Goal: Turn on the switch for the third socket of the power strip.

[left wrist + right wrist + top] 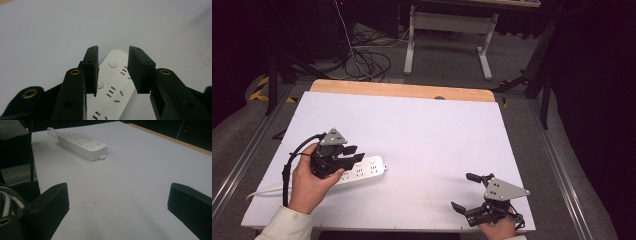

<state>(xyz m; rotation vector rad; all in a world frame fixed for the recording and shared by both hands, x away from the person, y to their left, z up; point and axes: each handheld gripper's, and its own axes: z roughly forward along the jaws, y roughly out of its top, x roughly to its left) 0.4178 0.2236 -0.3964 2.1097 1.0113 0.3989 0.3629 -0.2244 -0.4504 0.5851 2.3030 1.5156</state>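
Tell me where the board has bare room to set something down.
Bare: the whole far half of the white board up to the wooden edge, and the middle between the power strip and the right gripper. Crowded: the near-left corner, where the left gripper hangs over the strip and its cord.

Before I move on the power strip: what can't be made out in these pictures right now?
- Power strip: in the high view the left gripper and hand cover its near end.
- In the left gripper view the bottom edge cuts the strip off, and the black jaws hide its sides.
- Its white cord passes under the hand; no plug is visible.
- Socket markings: too small in the right gripper view.
- Right gripper: the bottom edge cuts off its hand.
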